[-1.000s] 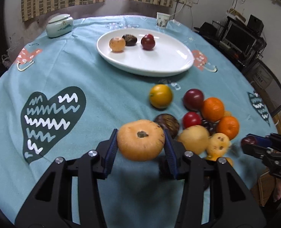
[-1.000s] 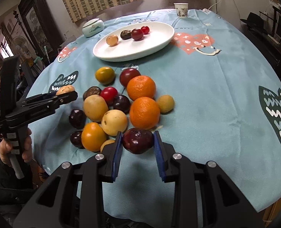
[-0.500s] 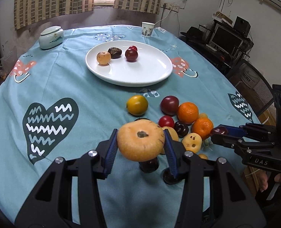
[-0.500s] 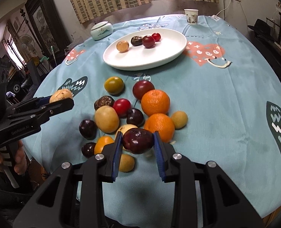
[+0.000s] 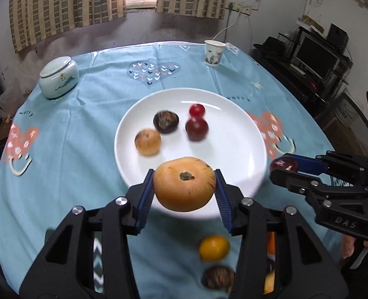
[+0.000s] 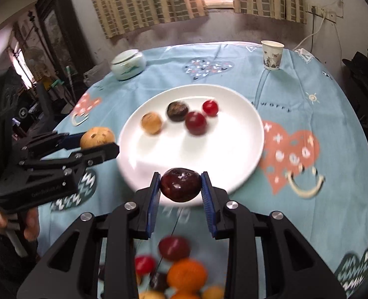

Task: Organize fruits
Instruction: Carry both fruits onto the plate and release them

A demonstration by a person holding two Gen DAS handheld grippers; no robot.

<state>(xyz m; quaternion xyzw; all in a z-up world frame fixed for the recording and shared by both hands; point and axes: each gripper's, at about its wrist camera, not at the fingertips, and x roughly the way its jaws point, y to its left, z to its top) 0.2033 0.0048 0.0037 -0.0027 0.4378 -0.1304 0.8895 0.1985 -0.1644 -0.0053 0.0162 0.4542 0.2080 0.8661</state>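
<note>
Both hands are up over the near edge of the white plate (image 5: pixel 236 134), each with a piece of fruit. The left hand-held gripper (image 5: pixel 184 186) is clamped on a round tan-orange fruit (image 5: pixel 184 183) with a dark stem spot facing up, its blue pads (image 5: pixel 144 196) pressed against either side, and it hangs above the plate's near rim. The right hand-held gripper (image 6: pixel 180 186) is clamped on a dark red plum (image 6: pixel 180 184), likewise squeezed between blue pads and held over the plate's near edge. The two grippers are side by side, near each other but apart. On the plate lie four fruits: a small tan one (image 5: pixel 147 141), a dark brown one (image 5: pixel 166 121) just behind it, a dark red plum (image 5: pixel 196 129) and a small bright red one (image 5: pixel 196 110) touching it from behind. The rest of the fruit is on the light blue tablecloth (image 5: pixel 84 124) of the worktop, nearer than the plate: a yellow-orange fruit (image 5: pixel 213 248) and a brown one (image 5: pixel 217 276) under the left gripper, and a blurred heap of red, dark and orange fruit (image 6: pixel 181 271) under the right one. At the far side stand a lidded ceramic jar (image 5: pixel 58 77) and a paper cup (image 5: pixel 214 52).
</note>
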